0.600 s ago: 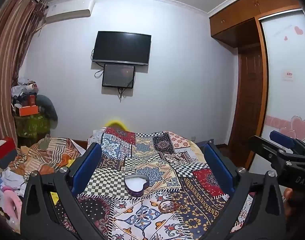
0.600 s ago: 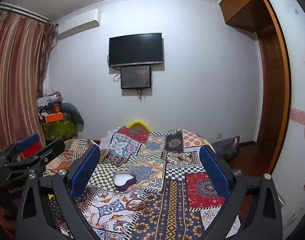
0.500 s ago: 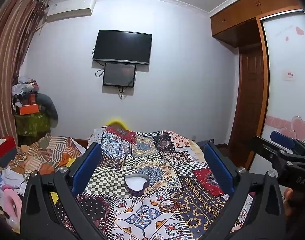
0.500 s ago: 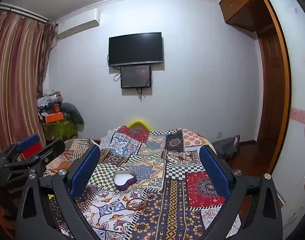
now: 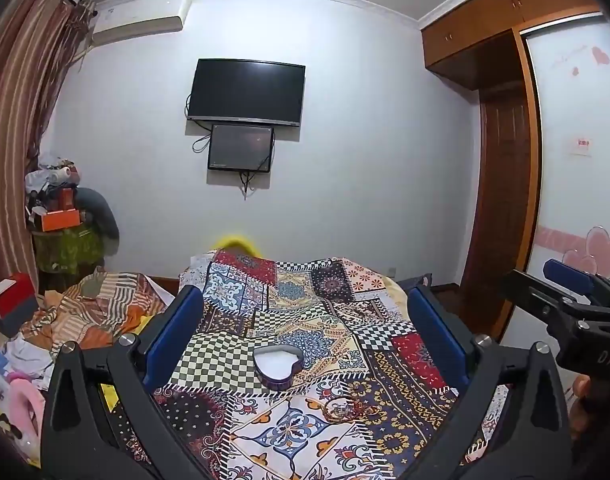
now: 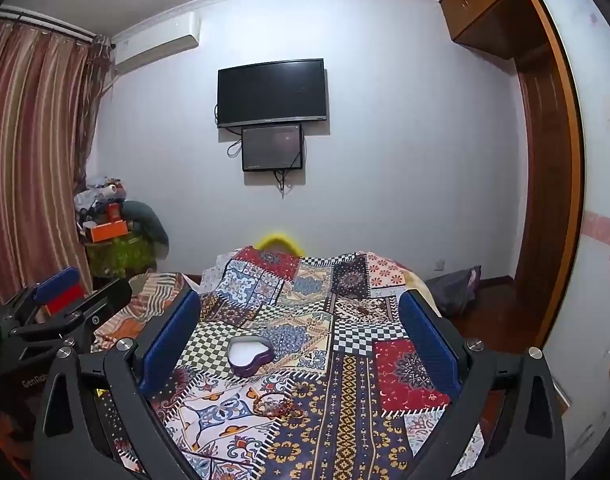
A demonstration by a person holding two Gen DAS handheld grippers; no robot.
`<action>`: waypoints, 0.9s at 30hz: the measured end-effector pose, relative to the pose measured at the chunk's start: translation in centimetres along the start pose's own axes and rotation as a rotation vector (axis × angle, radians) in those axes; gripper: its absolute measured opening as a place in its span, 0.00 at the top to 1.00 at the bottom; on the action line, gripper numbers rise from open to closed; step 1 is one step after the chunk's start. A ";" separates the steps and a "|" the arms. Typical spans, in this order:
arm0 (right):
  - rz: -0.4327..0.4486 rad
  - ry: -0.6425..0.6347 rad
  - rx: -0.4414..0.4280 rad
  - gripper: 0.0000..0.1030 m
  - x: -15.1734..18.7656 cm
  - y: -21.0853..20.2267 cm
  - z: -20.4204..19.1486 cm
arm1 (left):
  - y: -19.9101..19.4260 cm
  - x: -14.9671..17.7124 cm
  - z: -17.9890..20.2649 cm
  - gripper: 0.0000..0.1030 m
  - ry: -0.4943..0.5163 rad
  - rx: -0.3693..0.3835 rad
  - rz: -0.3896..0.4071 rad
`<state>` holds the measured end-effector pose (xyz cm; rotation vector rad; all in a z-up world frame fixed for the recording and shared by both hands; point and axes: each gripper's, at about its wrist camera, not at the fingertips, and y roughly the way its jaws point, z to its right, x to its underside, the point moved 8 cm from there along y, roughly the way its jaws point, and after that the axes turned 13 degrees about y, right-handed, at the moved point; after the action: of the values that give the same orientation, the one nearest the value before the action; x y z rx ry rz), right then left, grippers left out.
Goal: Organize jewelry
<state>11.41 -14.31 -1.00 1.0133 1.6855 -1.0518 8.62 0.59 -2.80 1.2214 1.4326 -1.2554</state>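
A purple heart-shaped box (image 5: 278, 365) with a white inside stands open on the patchwork bed cover (image 5: 409, 364); it also shows in the right wrist view (image 6: 250, 354). A small heap of bracelets (image 5: 341, 405) lies just in front of it, also in the right wrist view (image 6: 277, 403). My left gripper (image 5: 305, 320) is open and empty, held above the bed short of the box. My right gripper (image 6: 301, 320) is open and empty too, at about the same height. Each gripper shows at the edge of the other's view.
A striped blanket and clothes (image 5: 93, 312) lie left of the bed. A cluttered stand (image 6: 113, 236) is by the curtain. A TV (image 5: 247, 94) hangs on the far wall. A wooden door (image 6: 545, 184) and wardrobe are at the right.
Both views have barely shifted; the box and bracelets lie where they were. Both grippers stay open.
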 end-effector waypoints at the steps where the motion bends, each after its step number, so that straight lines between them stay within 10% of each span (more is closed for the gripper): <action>1: -0.003 0.000 0.000 0.04 0.2 0.2 0.0 | 0.0 -0.1 0.0 0.01 0.000 0.001 -0.001; 27: -0.019 0.003 0.000 0.04 0.4 0.2 0.0 | -0.3 -0.6 0.3 0.01 -0.004 0.005 0.003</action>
<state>11.48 -14.21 -1.46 1.0012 1.7011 -1.0633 8.39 0.16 -2.16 1.2238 1.4252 -1.2594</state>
